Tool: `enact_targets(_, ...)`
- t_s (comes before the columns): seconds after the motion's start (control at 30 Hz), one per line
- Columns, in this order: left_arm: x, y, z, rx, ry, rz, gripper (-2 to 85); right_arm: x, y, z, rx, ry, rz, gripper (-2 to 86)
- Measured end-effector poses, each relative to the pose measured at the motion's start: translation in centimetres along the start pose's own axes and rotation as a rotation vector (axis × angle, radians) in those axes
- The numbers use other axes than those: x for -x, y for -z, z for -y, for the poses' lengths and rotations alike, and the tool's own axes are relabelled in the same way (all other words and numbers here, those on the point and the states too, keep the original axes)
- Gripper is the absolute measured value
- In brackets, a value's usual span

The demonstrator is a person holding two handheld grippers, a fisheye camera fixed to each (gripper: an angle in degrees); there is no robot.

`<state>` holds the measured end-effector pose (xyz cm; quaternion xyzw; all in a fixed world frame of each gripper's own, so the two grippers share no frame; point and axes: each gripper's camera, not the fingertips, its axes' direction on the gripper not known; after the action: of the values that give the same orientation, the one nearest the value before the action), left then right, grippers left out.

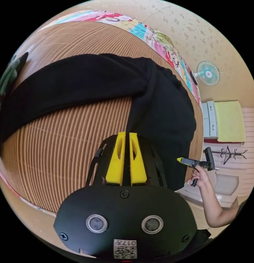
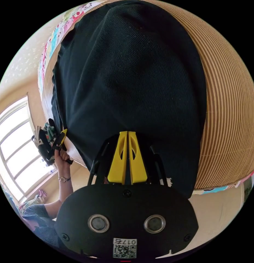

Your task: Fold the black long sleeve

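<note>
Striped brown mat carries the black long sleeve, its body near one edge, one sleeve stretched lengthwise across the mat. Left gripper and right gripper each pinch the garment's hem, jaws nearly closed.

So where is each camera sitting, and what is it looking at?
Left gripper view: rides on the left tongs, looking across the ribbed mat at the black long sleeve; the person's hand with the right tongs shows beside it.
Right gripper view: rides on the right tongs, low over the shirt's body, facing a window; the person's other hand holds the left tongs.
Both share the shirt, the mat and the colourful play mat underneath.
</note>
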<state>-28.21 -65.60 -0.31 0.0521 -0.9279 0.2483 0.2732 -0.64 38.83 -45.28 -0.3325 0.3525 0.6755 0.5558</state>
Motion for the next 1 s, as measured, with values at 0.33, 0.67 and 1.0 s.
enact_targets(0.33, 1.7, 4.0, -5.3, -0.131, -0.002, 0.054, 5.3, -4.4, 8.4, -12.1, -0.415, -0.092, 0.018, 6.8)
enact_targets(0.67, -4.9, -1.9, -8.9, 0.041, -0.144, -0.137, 5.9, -6.9, 9.2, -11.7, -0.335, -0.032, -0.007, 4.3)
enact_targets(1.0, -7.5, -5.3, -11.1, 0.165, -0.263, 0.018, 0.2, -6.8, 13.7, -12.5, -0.117, 0.267, -0.152, 1.2)
